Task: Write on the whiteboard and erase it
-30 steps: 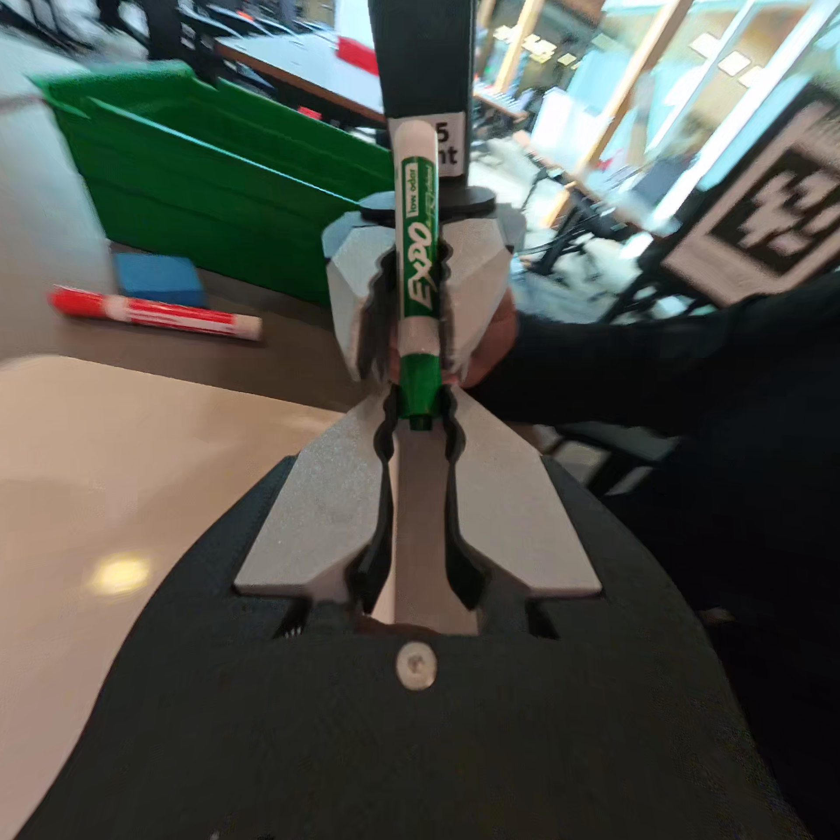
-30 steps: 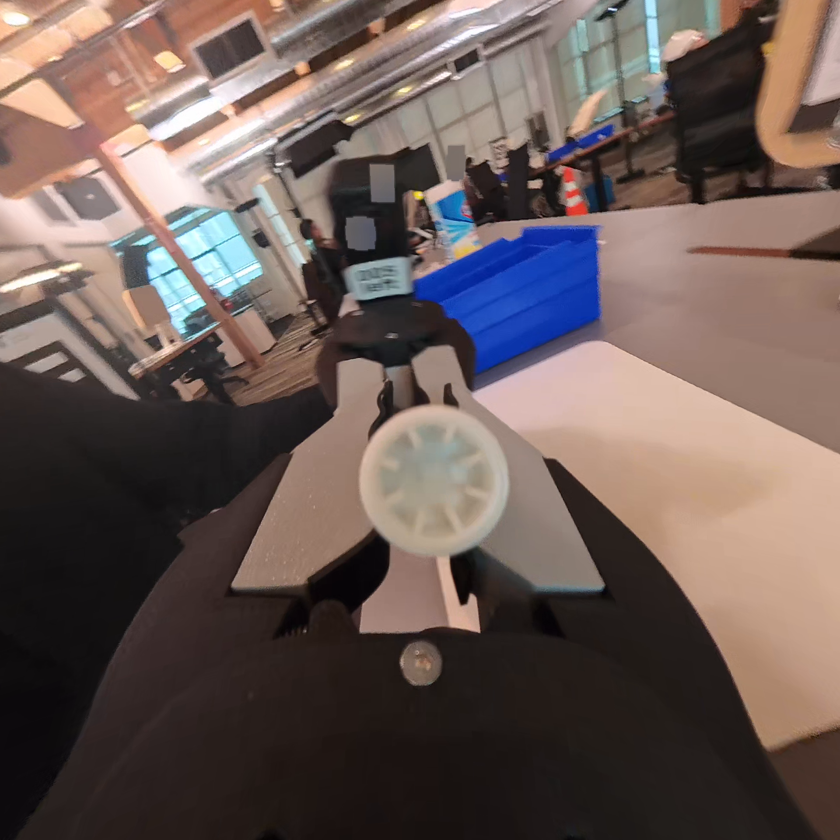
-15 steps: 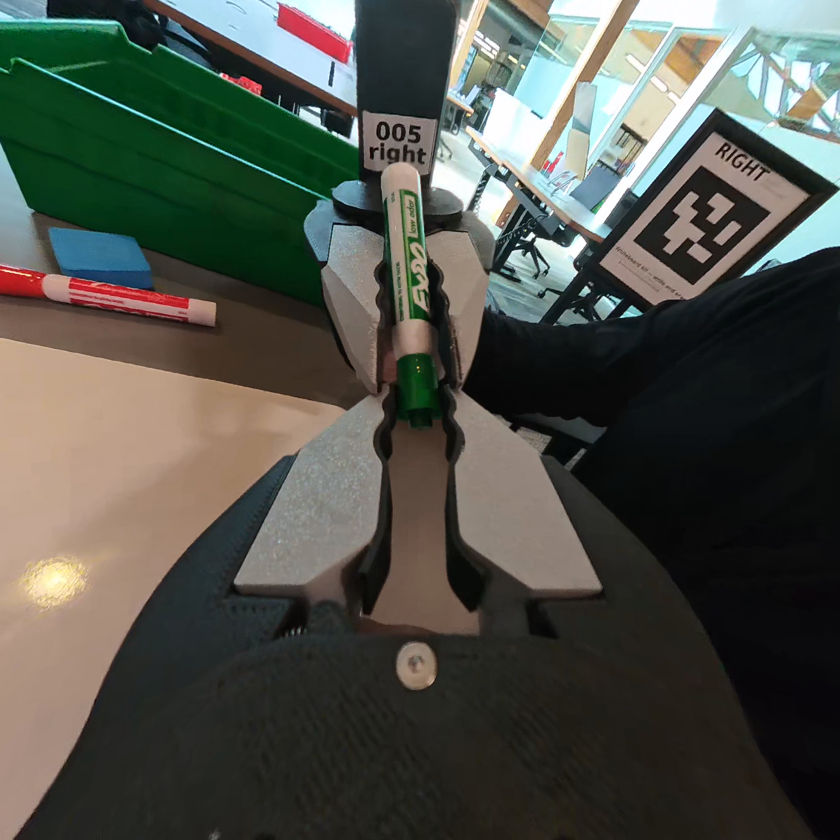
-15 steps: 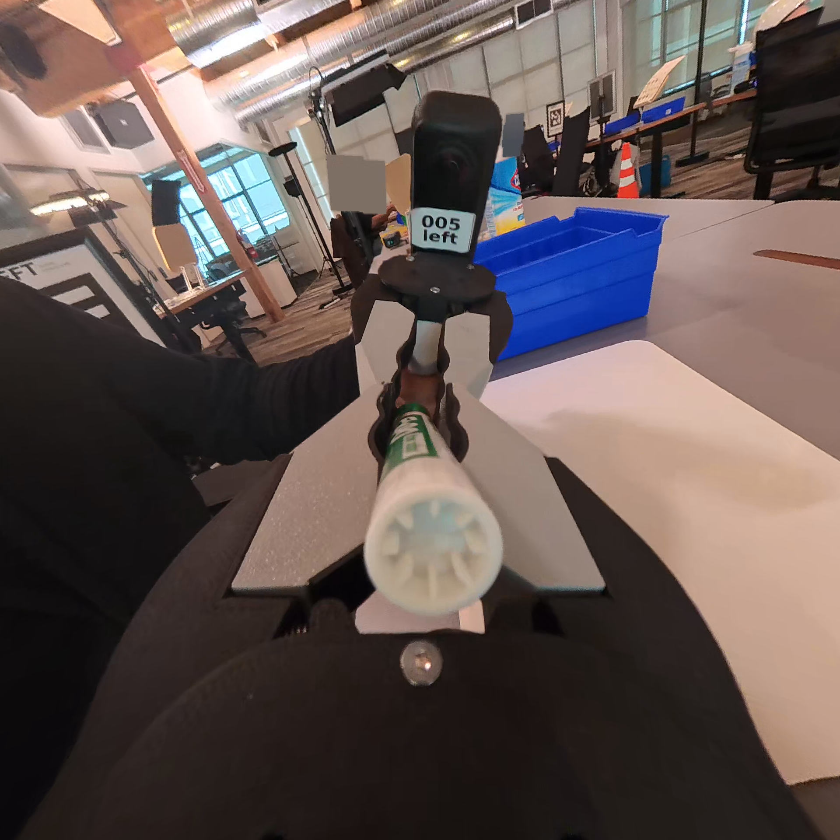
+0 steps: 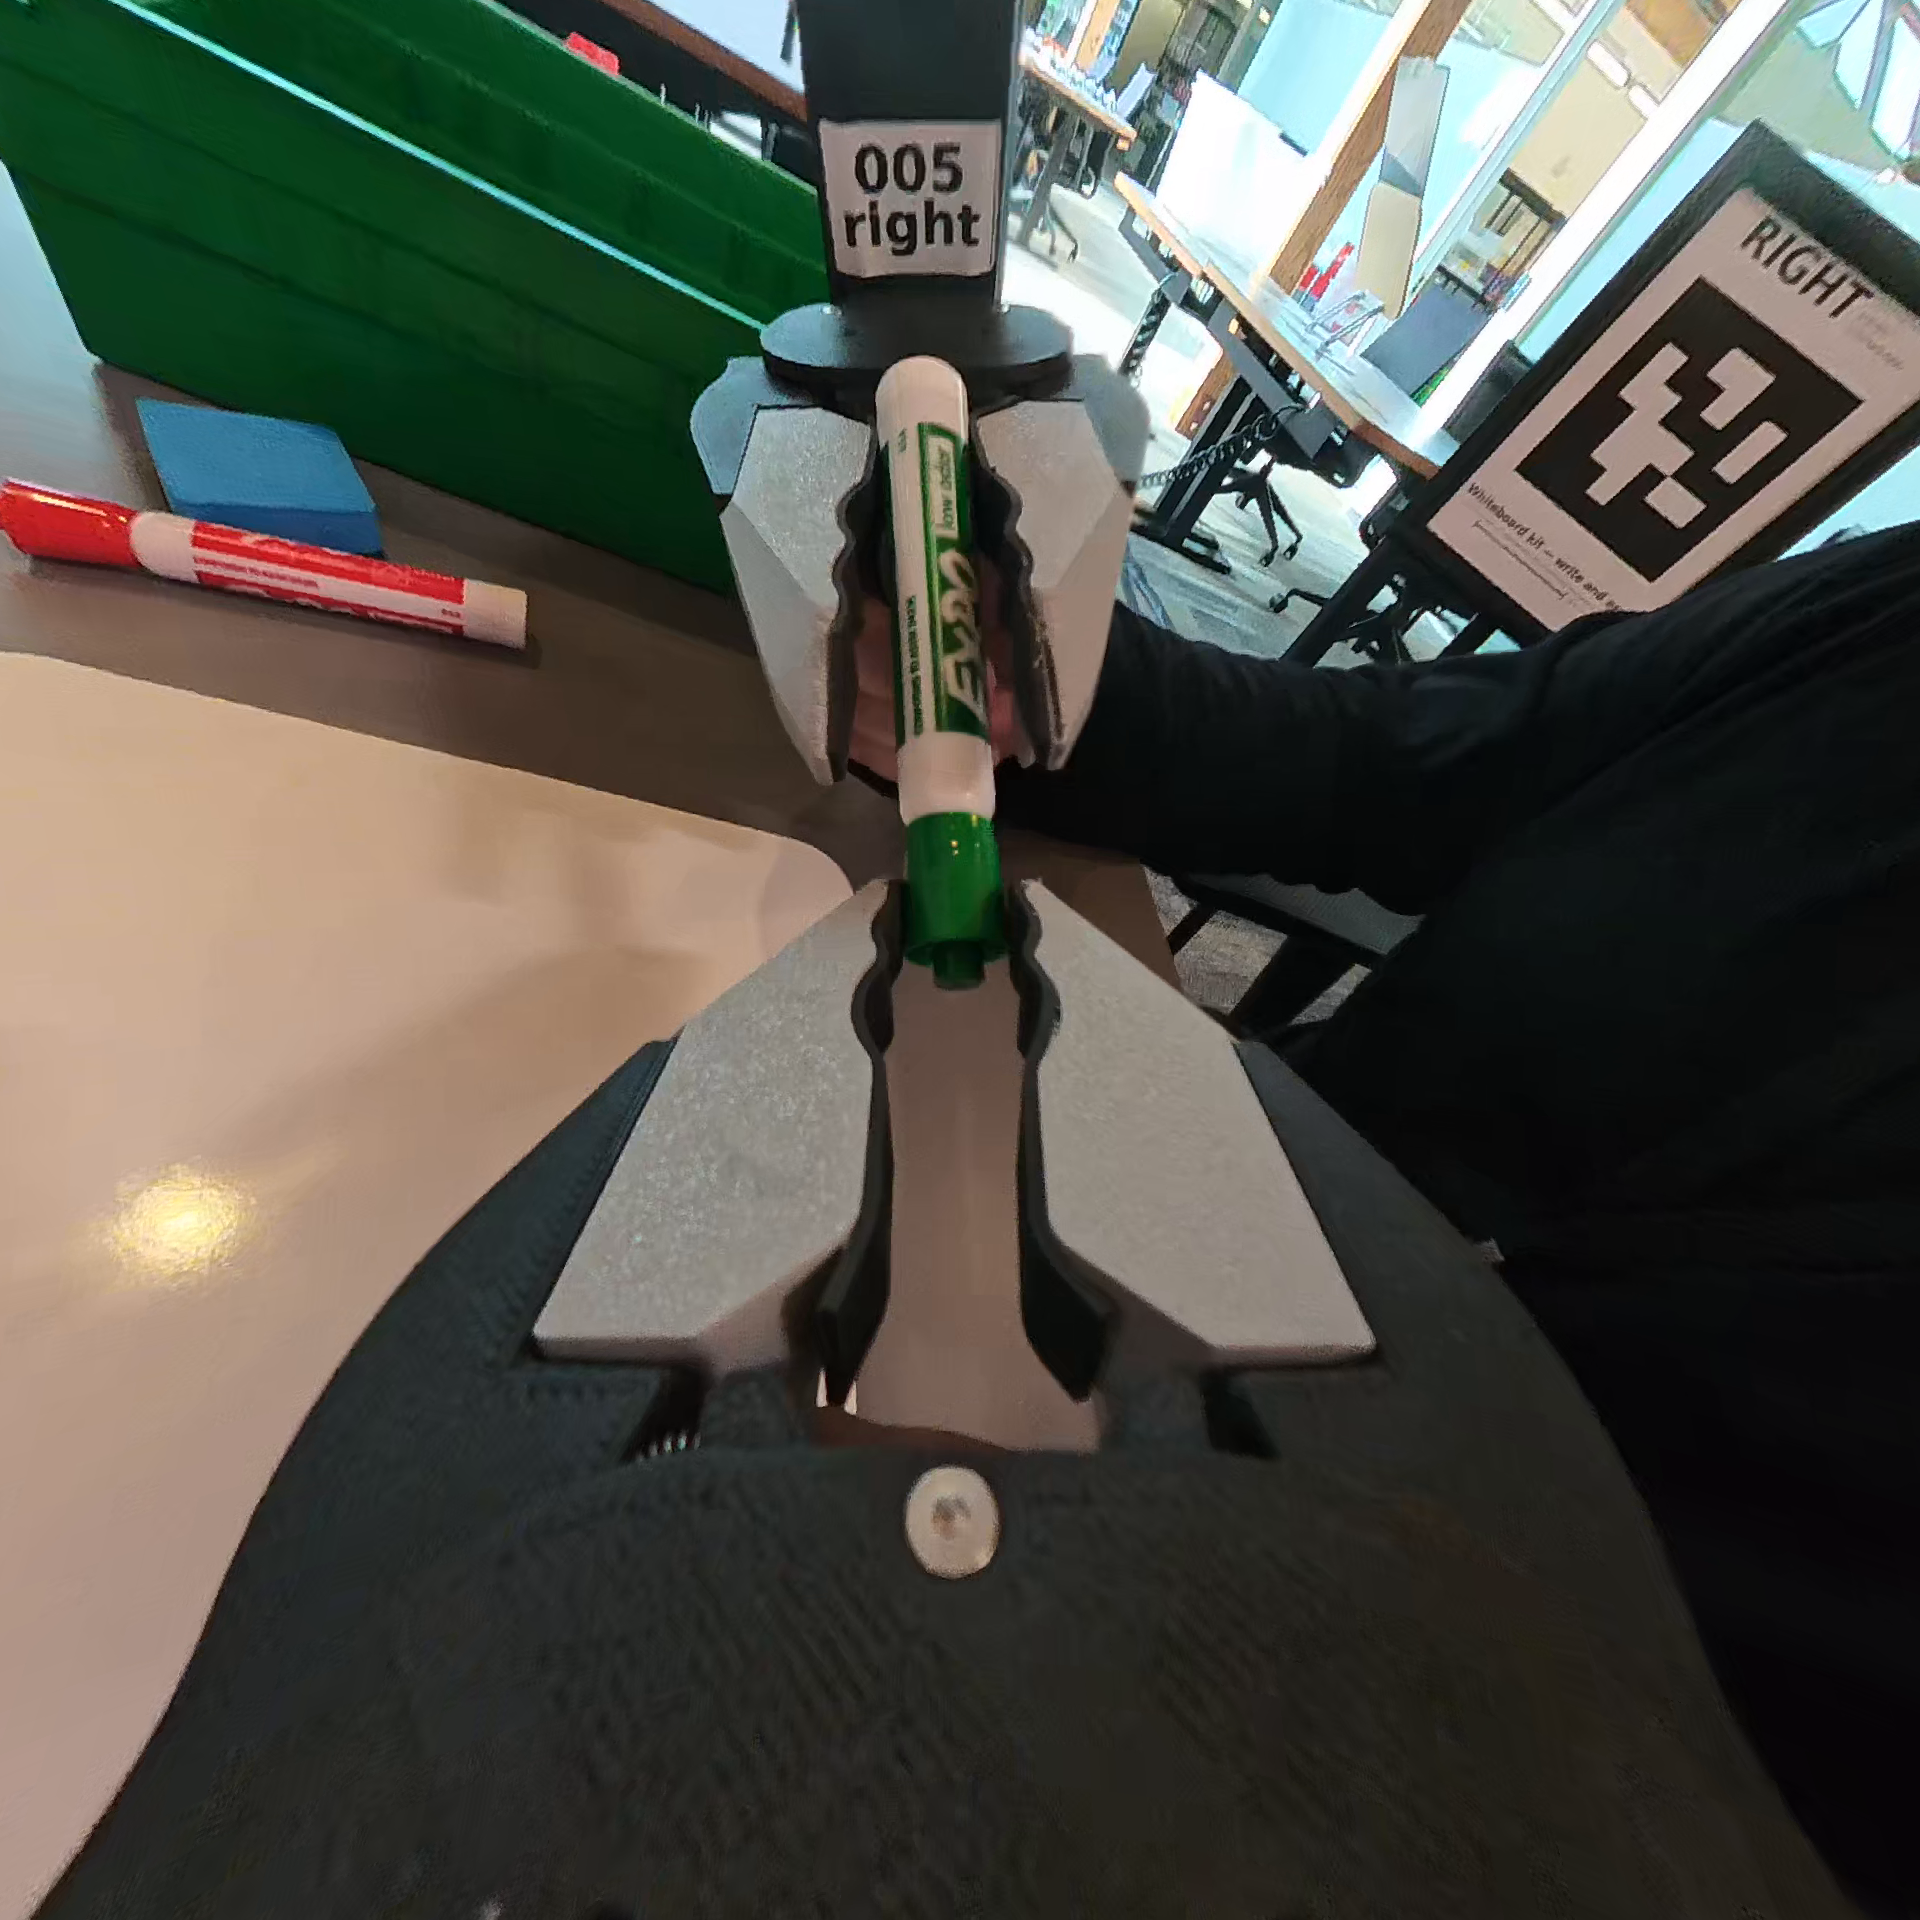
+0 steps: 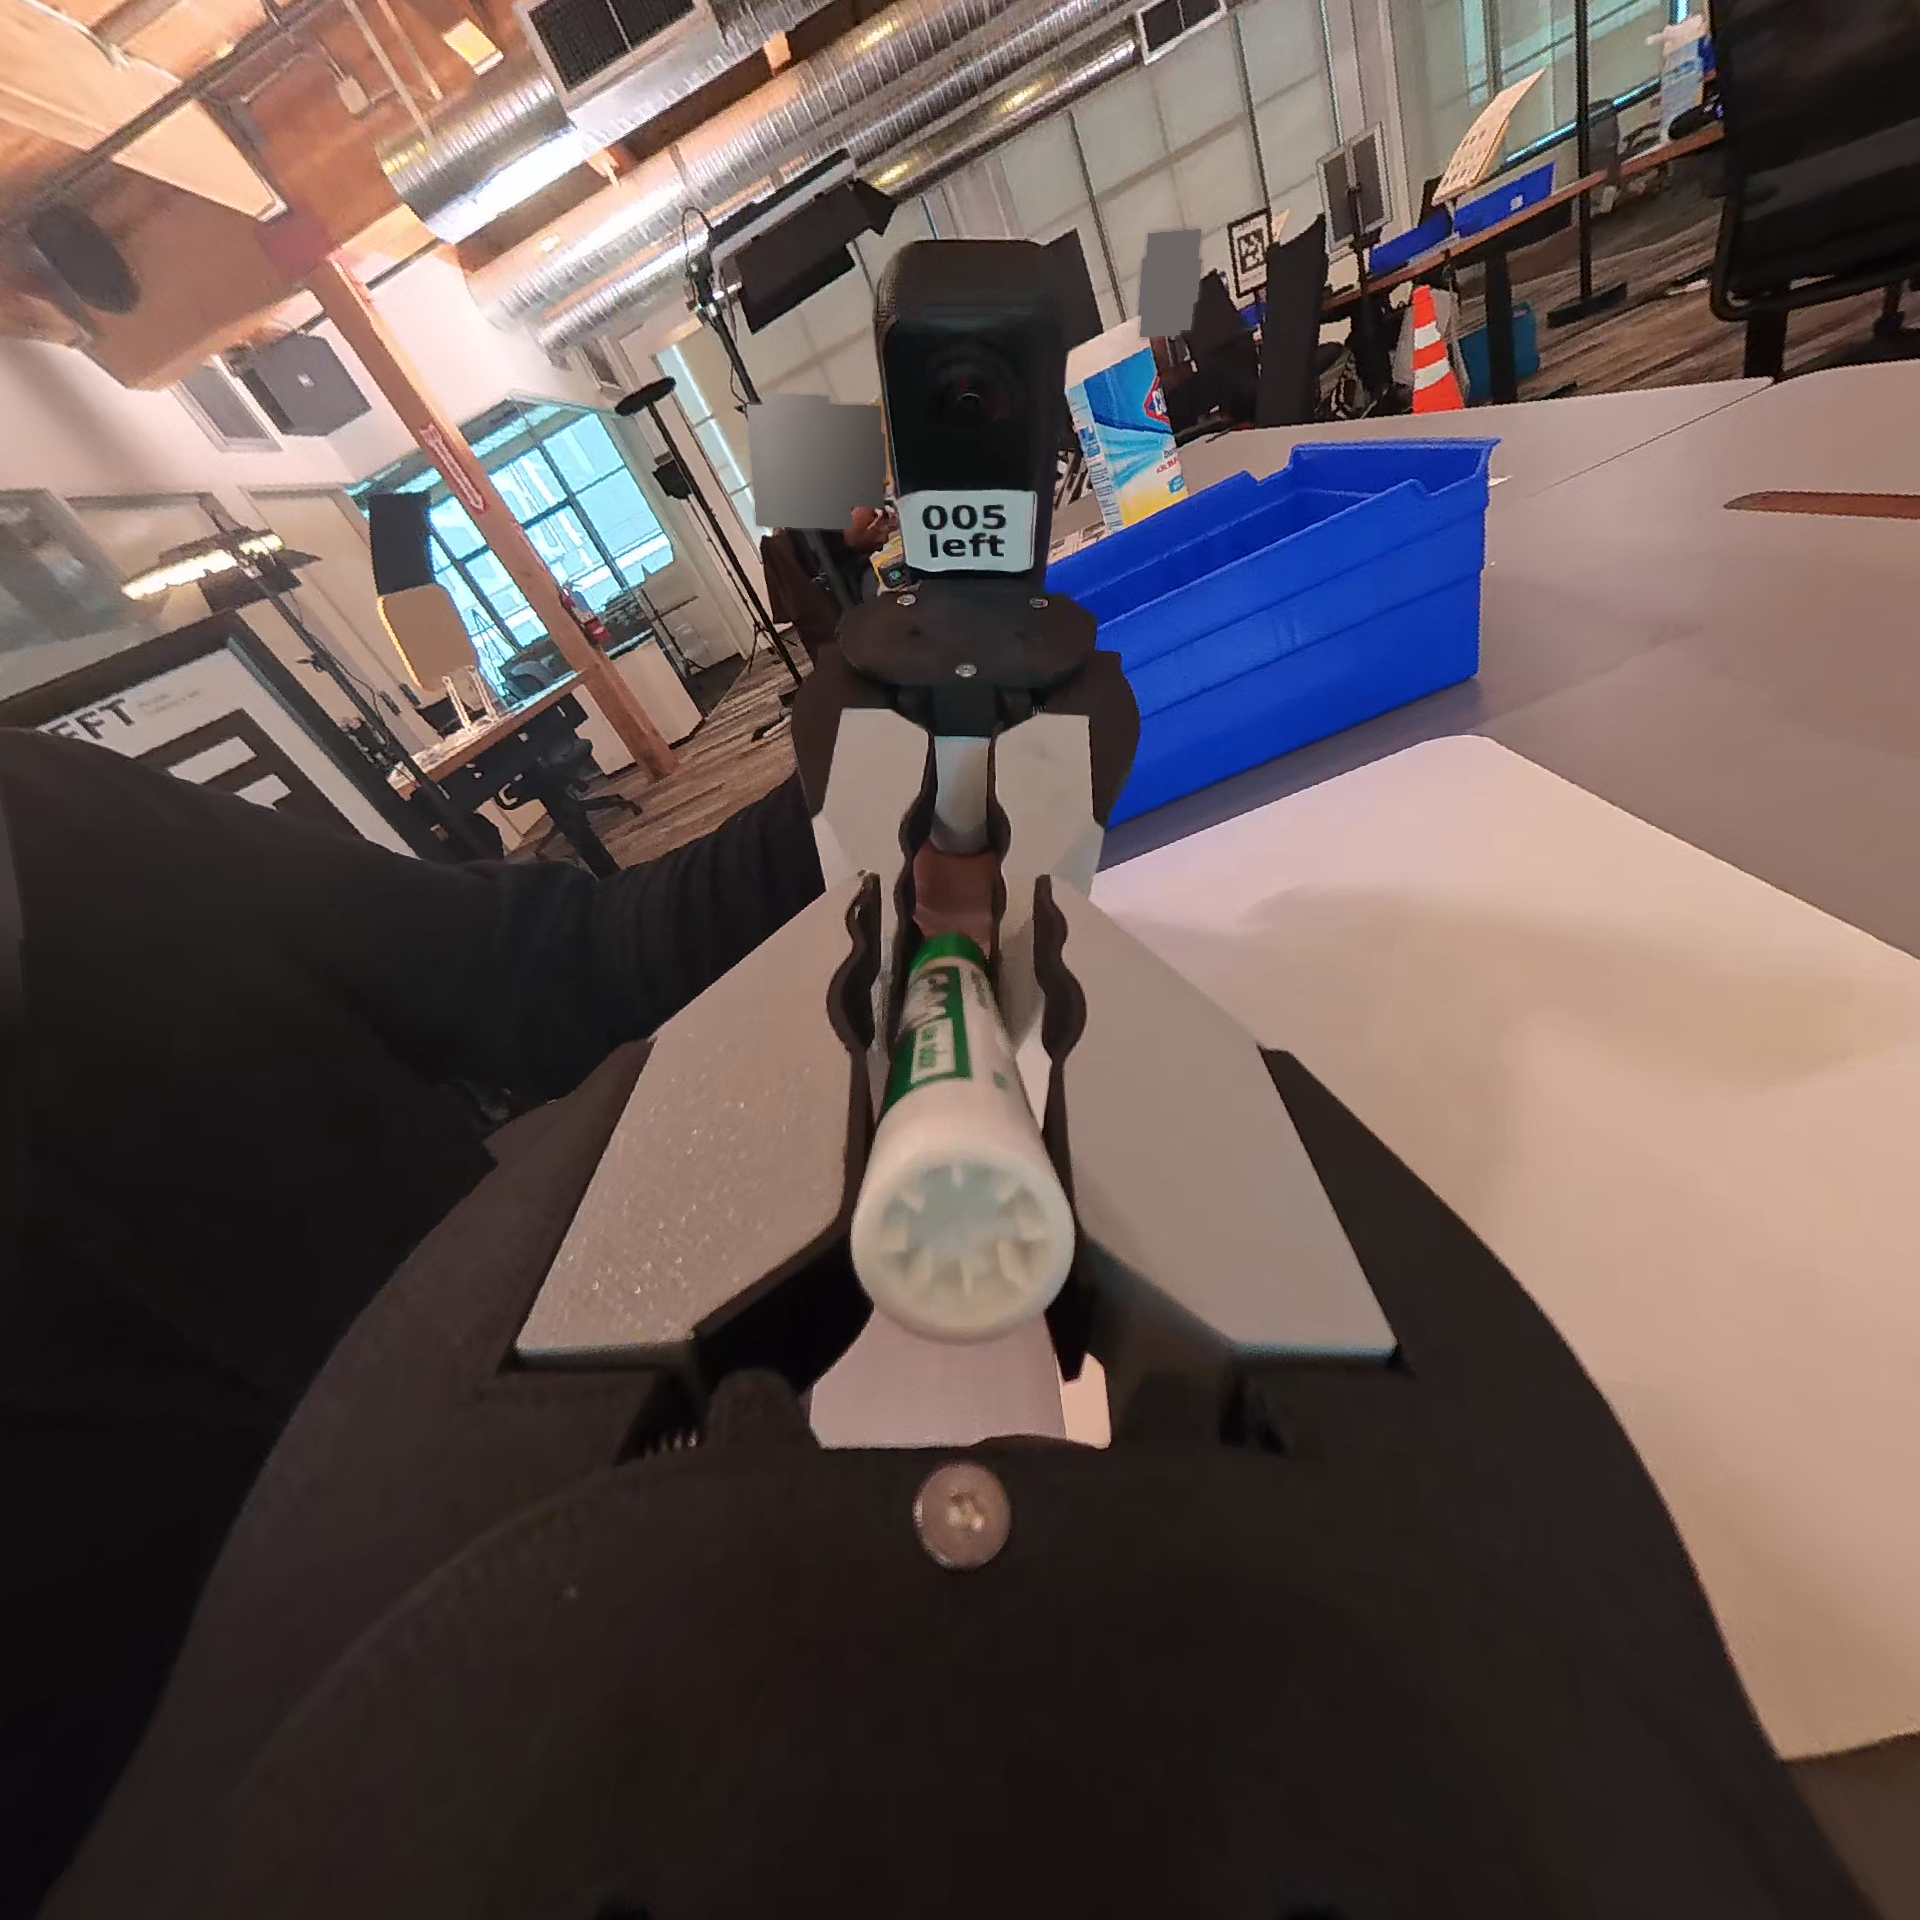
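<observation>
A green-capped whiteboard marker (image 5: 935,623) is held in the air between my two grippers, which face each other. My left gripper (image 5: 951,906) is shut on its green cap (image 5: 951,873). My right gripper (image 5: 940,764) is closed around the white barrel. In the right wrist view the marker (image 6: 956,1049) lies along my right gripper (image 6: 956,904), rear end toward the camera, and the left gripper (image 6: 956,862) is just beyond it. The cap is hidden there. The whiteboard (image 5: 312,935) lies flat below, and it also shows in the right wrist view (image 6: 1455,1039). I see no marks on it.
A red marker (image 5: 260,566) and a blue eraser (image 5: 255,478) lie on the table beyond the board, in front of a green bin (image 5: 416,260). A blue bin (image 6: 1299,603) stands past the board's other side. A sign stand (image 5: 1683,416) and a dark sleeve (image 5: 1455,779) are to the right.
The two grippers have drawn a little apart along the marker, so a short length of barrel now shows between them. Cap and barrel look joined throughout.
</observation>
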The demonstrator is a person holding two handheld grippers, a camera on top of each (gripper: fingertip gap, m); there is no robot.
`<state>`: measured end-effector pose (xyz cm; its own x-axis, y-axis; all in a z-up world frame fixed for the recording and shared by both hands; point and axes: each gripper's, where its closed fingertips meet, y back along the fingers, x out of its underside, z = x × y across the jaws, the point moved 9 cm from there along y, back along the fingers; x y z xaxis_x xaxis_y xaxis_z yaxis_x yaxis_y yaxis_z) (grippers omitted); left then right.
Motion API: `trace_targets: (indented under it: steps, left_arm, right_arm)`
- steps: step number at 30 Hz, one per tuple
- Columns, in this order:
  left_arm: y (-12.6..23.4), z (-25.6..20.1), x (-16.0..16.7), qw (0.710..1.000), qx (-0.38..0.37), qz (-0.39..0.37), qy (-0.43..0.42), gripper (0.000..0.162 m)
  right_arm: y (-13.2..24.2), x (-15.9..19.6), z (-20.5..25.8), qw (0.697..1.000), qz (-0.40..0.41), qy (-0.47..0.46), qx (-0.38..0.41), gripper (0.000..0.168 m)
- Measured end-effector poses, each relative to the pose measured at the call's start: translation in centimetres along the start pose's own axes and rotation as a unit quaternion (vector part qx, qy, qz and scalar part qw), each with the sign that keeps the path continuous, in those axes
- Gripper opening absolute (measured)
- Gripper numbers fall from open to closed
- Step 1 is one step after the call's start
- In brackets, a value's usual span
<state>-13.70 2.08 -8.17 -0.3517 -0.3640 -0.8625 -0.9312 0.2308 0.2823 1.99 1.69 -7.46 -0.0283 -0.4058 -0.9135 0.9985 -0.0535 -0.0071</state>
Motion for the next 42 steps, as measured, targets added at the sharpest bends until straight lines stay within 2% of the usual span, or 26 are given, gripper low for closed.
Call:
trace_targets:
  steps: [7,12,14,24,31,35,42]
  left_arm:
    - [-1.5,-0.1,0.4,0.999,-0.022,0.022,-0.008,0.019]
    - [-2.3,0.1,0.8,0.999,-0.027,0.04,-0.003,0.027]
    - [-2.6,-0.1,0.7,0.999,-0.026,0.036,-0.015,0.017]
    - [-3.1,-0.8,1.1,0.997,-0.014,0.065,-0.028,0.017]
    - [-2.9,-1.4,1.1,0.997,0.041,0.057,-0.007,0.017]
    - [-2.9,-1.4,1.2,0.997,0.032,0.063,-0.01,0.022]
    - [-3.3,-1.0,1.2,0.997,-0.004,0.073,-0.025,0.016]
  right_arm:
    - [0.1,-0.2,0.1,1.0,-0.014,0.008,0.012,0.027]
    - [0.0,-0.3,0.4,0.999,-0.02,0.021,0.015,0.026]
    - [-0.2,-0.1,0.4,1.0,-0.008,0.021,0.015,0.026]
    - [-0.5,0.2,0.7,1.0,0.018,0.026,-0.003,0.027]
    - [-0.6,0.3,1.1,0.999,0.023,0.025,-0.038,0.027]
    - [-0.6,0.4,1.1,0.999,0.027,0.028,-0.031,0.027]
    - [-0.4,0.3,0.9,0.999,0.026,0.026,-0.025,0.027]
